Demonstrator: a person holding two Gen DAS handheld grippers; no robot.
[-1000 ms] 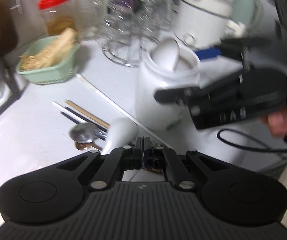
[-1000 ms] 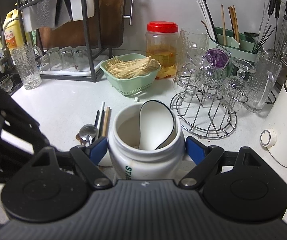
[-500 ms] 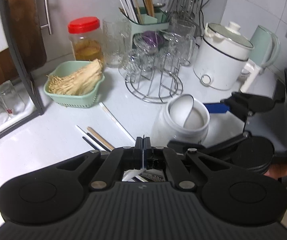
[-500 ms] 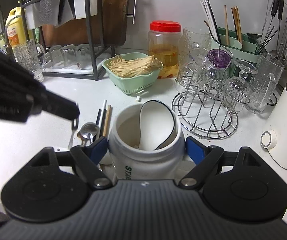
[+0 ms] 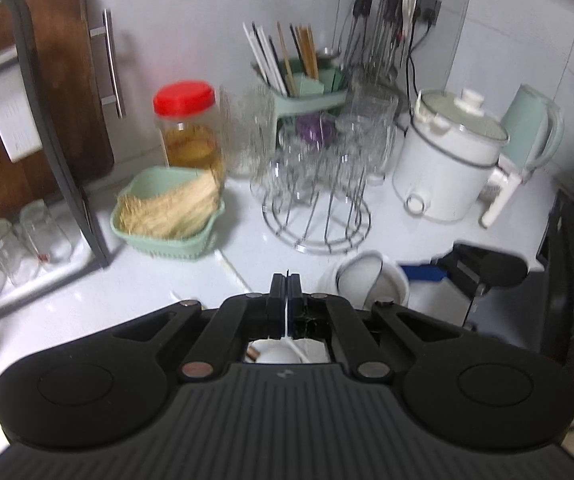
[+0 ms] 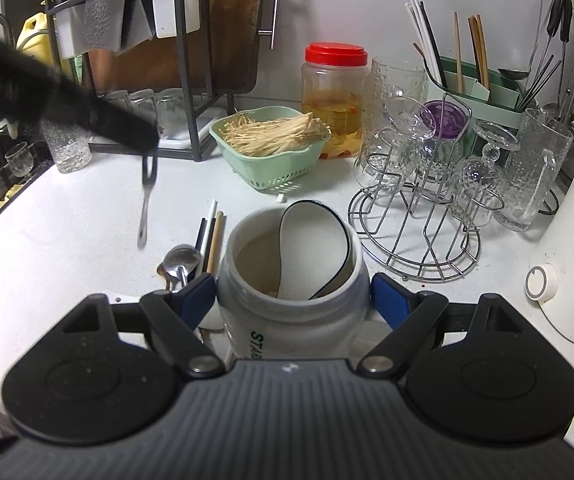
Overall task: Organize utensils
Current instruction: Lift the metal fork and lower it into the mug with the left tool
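Jaws of the left gripper point(image 6: 149, 148) are pinching shut on the top end of a thin metal utensil point(image 6: 145, 204), which is hanging almost straight down, its long axis near vertical and its lower end swinging free above the bench point(image 6: 67, 240). Whether it is a fork or a slim spoon is too blurred to tell. Jaws of the right gripper point(image 6: 293, 300) are clamping a white jar point(image 6: 291, 276) from both sides, blue pads pressing on its shoulders, a white ladle-like spoon point(image 6: 313, 248) already leaning inside.

From the hanging utensil, the jar's mouth is lying to the right and nearer the right wrist camera, at about the level of the utensil's lower tip. More utensils point(image 6: 193, 252), spoons and chopsticks, are lying on the bench just left of the jar, directly between the two. The left hand is the one carrying, so it will probably need to travel right and lower the tip into the opening.
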